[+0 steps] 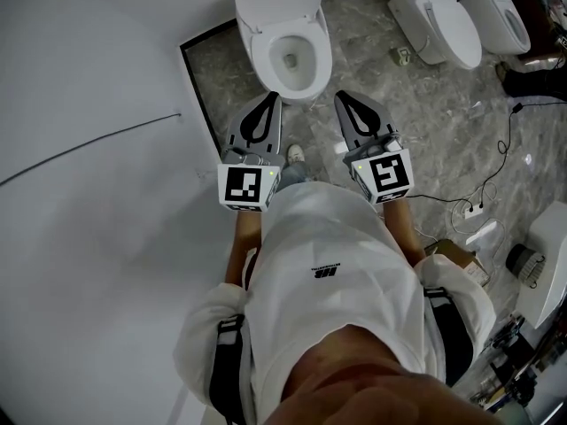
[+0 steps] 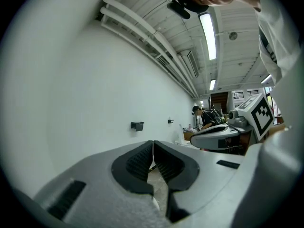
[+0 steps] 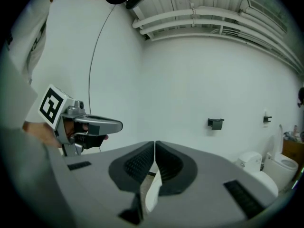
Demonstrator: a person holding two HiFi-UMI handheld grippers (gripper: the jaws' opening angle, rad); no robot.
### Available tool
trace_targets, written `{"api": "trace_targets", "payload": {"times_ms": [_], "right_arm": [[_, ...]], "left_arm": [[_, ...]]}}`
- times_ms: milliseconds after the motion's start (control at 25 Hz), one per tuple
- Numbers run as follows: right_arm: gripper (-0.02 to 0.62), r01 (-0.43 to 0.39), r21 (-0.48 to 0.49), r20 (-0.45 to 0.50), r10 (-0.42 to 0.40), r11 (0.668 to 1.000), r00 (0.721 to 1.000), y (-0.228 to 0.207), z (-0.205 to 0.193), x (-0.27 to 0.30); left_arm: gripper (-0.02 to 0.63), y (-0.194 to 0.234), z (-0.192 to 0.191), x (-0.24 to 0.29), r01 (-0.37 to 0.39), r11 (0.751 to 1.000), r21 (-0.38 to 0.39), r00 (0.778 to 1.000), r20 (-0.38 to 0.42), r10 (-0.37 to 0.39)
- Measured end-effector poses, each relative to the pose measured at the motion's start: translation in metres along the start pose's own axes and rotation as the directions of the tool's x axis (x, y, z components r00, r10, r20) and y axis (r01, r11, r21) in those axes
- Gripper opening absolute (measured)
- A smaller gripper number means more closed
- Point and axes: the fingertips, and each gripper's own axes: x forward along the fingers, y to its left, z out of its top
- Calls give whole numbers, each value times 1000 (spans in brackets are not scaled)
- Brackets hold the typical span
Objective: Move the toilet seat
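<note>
Approach stage: the left tool (image 1: 268, 101) and right tool (image 1: 346, 99), both closed and empty, hover before the seat (image 1: 263, 60); next, one likely opens to grip its rim.

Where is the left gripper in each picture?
Head view: left gripper, centre-left, just below the toilet.
Left gripper view: the gripper fills the bottom, jaws shut.
Right gripper view: at the left, pointing right.
Shared landmark: black wall holder, both gripper views.
</note>
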Motion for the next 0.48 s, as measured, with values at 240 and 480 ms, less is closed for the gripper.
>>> {"api": "trace_targets", "payload": {"times_ms": [240, 480], "right_arm": [[32, 17, -35, -25, -18, 999, 1000, 6, 1, 32], [32, 28, -42, -37, -29, 999, 999, 12, -2, 55]], "left_arm": [[29, 26, -12, 12, 39, 999, 5, 999, -9, -39], [29, 48, -23, 23, 55, 999, -4, 998, -19, -55]]}}
